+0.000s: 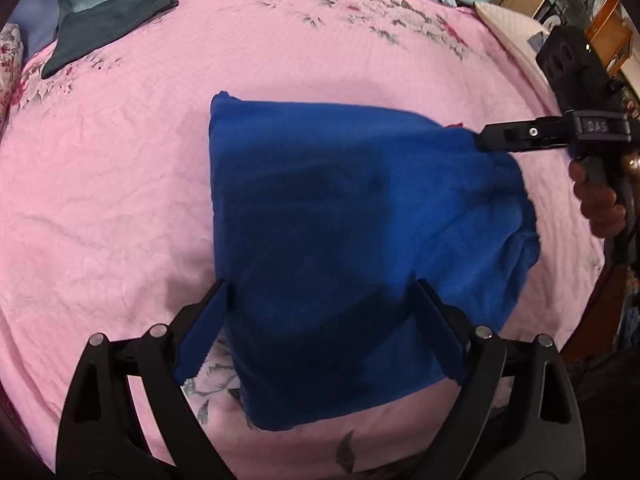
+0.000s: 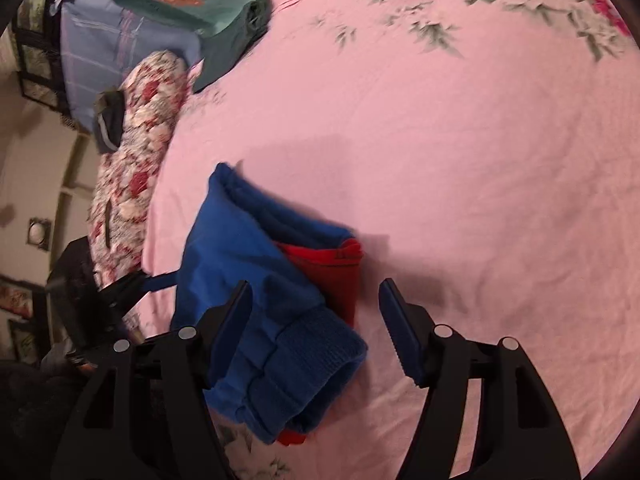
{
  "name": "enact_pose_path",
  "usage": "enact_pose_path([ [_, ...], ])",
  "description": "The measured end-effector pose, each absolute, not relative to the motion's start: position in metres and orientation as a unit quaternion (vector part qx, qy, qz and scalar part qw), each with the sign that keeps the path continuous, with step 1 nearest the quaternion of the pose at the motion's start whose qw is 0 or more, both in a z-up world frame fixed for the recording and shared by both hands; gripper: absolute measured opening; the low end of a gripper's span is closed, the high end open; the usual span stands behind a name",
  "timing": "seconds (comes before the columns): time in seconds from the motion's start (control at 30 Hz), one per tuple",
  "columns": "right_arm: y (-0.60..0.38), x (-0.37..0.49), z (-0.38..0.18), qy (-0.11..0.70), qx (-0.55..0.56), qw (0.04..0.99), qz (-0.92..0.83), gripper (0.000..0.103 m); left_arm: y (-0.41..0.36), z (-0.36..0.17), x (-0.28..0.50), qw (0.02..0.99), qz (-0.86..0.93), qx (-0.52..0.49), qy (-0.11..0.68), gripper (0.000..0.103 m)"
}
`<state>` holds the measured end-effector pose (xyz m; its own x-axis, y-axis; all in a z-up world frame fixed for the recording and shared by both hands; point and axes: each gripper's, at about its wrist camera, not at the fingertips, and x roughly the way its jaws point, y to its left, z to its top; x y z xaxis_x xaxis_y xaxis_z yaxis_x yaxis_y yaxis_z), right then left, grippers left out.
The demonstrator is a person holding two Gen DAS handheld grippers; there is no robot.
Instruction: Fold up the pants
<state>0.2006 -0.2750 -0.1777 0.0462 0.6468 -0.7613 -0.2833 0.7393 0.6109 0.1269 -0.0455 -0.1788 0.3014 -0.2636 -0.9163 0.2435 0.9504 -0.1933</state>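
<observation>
Pants (image 1: 340,220) blue, folded compact, red lining showing, on pink bedspread (image 1: 120,200).

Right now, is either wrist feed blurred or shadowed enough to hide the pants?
Left wrist view: sharp, but a dark shadow covers the middle of the blue pants; fisheye bends the pink bedsheet. Right wrist view: motion blur smears the floral print and the pants' cuff.

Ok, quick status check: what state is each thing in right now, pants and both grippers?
Blue pants: folded into a compact bundle on the pink bedsheet, red lining showing at one end.
Left gripper: open, fingers straddling the bundle.
Right gripper: open, over the ribbed cuff.
</observation>
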Motion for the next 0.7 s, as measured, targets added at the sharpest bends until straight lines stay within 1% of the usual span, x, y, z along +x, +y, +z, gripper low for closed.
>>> enact_pose_path([
  [0.07,-0.271,0.205,-0.186,0.618,0.129,0.700,0.332,0.068,-0.046,-0.182,0.129,0.805,-0.148,-0.009,0.574,0.095],
  [0.17,-0.262,0.213,-0.190,0.618,0.134,0.697,0.338,0.068,-0.043,-0.187,0.132,0.799,-0.133,-0.024,0.586,0.097],
  [0.33,-0.236,0.213,-0.190,0.616,0.094,0.701,0.346,0.068,-0.040,-0.189,0.132,0.796,-0.120,-0.037,0.592,0.098],
  [0.37,-0.233,0.212,-0.190,0.615,0.084,0.705,0.343,0.067,-0.040,-0.190,0.133,0.796,-0.119,-0.040,0.592,0.098],
  [0.43,-0.234,0.212,-0.190,0.614,0.083,0.709,0.337,0.059,-0.036,-0.188,0.131,0.797,-0.119,-0.044,0.591,0.098],
  [0.5,-0.239,0.210,-0.191,0.614,0.097,0.708,0.335,0.048,-0.030,-0.184,0.128,0.798,-0.116,-0.043,0.590,0.098],
  [0.6,-0.241,0.207,-0.189,0.607,0.107,0.714,0.331,0.042,-0.013,-0.176,0.121,0.804,-0.099,-0.046,0.585,0.098],
  [0.7,-0.237,0.204,-0.189,0.602,0.102,0.723,0.323,0.042,0.003,-0.176,0.114,0.800,-0.092,-0.053,0.591,0.098],
])
